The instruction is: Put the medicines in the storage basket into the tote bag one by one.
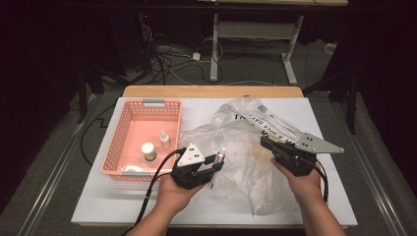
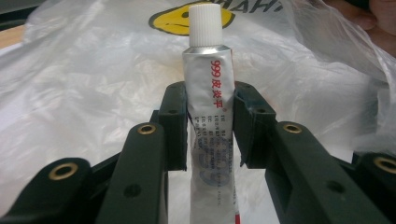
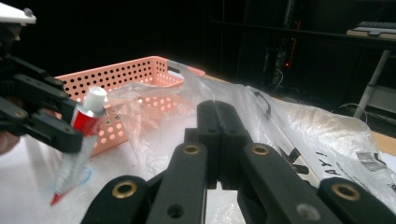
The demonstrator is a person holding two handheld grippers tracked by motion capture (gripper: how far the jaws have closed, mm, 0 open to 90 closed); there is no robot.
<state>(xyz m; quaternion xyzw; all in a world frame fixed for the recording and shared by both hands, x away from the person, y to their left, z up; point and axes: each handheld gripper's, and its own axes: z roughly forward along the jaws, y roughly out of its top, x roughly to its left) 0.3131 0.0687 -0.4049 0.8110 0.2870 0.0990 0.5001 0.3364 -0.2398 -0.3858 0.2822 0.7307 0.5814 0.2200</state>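
Dark room with cables on the floor behind; white counter [image 1: 98, 206] with a wooden far edge.

Item 1: silver ointment tube [image 2: 210, 121], white ribbed cap, red print "999" followed by Chinese characters, small grey text below, too fine to read. Held by the left gripper [image 1: 216, 163], whose fingers [image 2: 173, 126] press on the tube body from both sides at a narrow setting. Cap and shoulder stand clear beyond the fingertips; the crimped tail runs back between the arms. In the high view the tube sits just left of the bag, above the counter, right of the basket. In the right gripper view it tilts, cap up, red band under the cap.

Item 2: clear plastic bag [image 1: 246, 147], crumpled, lying mid-counter. Yellow smiley face printed on it; black lettering, partly legible as "A NICE DAY"; white barcode label near the far end.

Item 3: right gripper [image 1: 265, 143], fingers [image 3: 219, 140] closed together on a fold of the bag's film.

Item 4: pink perforated basket [image 1: 123, 132], left of the bag, holding a small white dropper bottle [image 1: 164, 140] and a white-capped jar [image 1: 148, 151].
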